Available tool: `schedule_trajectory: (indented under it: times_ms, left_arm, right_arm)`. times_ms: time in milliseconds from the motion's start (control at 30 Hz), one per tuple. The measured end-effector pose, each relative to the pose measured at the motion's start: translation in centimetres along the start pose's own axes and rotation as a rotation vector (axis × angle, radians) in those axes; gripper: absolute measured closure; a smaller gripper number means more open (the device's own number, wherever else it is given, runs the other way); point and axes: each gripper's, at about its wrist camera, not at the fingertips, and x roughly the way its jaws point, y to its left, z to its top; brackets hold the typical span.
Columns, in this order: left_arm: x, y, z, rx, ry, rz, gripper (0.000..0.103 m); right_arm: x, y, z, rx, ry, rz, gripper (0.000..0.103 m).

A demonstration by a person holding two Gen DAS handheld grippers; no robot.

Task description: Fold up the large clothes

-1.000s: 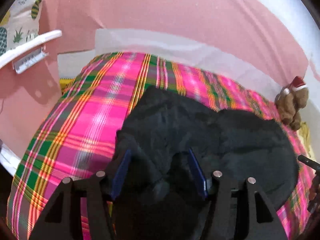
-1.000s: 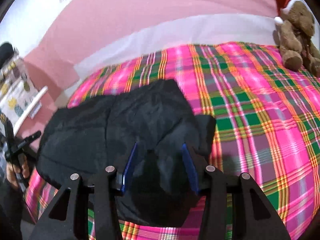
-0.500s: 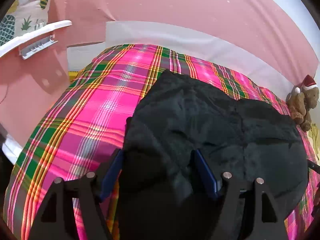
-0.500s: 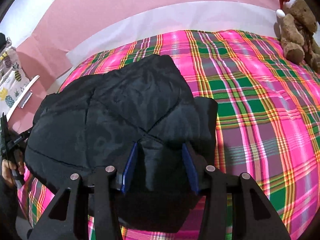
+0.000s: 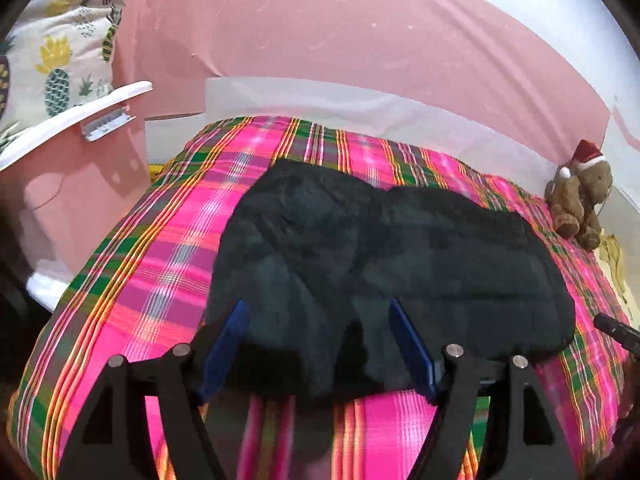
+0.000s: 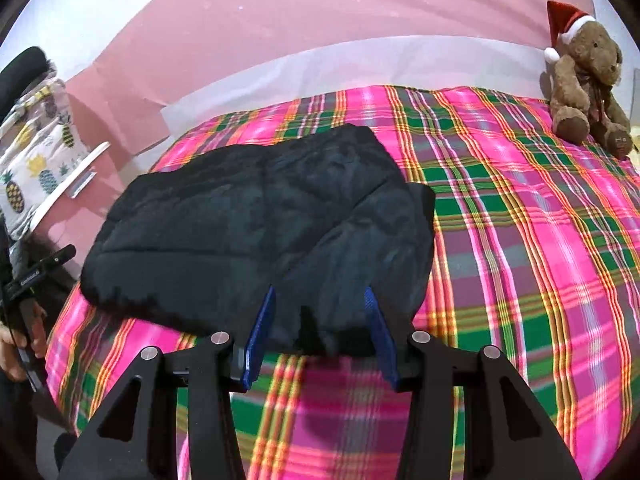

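A: Where is the garment?
B: A black quilted jacket point(image 6: 260, 224), folded into a puffy bundle, lies on the pink plaid bedspread point(image 6: 520, 240).
A: Grippers?
B: Left gripper point(image 5: 316, 312) and right gripper point(image 6: 320, 300) both spread, gripping nothing.

Black quilted jacket point(image 6: 256, 232) lies folded on plaid bedspread point(image 6: 520, 240).

No words or numbers are showing clearly enough to read. The black bar point(image 6: 38, 274) at the left, by the person's hand, is carrying a tiny white mark, but it is too small and blurry to make out.
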Motion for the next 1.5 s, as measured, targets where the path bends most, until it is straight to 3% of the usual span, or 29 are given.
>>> schedule_trajectory:
  times_ms: [500,700,1000,1500]
  left_arm:
    - [-8.7,-5.8,-7.6,0.022,0.008,-0.005,0.028]
    - [-11.0,-7.1,-10.2,0.059,0.008,0.015,0.027]
    - [-11.7,-8.5,-12.8,0.075,0.051,-0.008,0.026]
    - [-11.1,-8.3,-13.2,0.05,0.058,0.008,0.026]
  right_arm:
    - [-7.2,5.2,-6.3,-0.047,-0.049,0.025,0.056]
    - [-9.0,7.0,-8.9,-0.064,-0.055,-0.011,0.056]
    - [-9.5,8.6,-11.9,-0.097,-0.022,-0.053,0.056]
    - [-8.7,9.6,-12.5,-0.135,-0.005,-0.066,0.056]
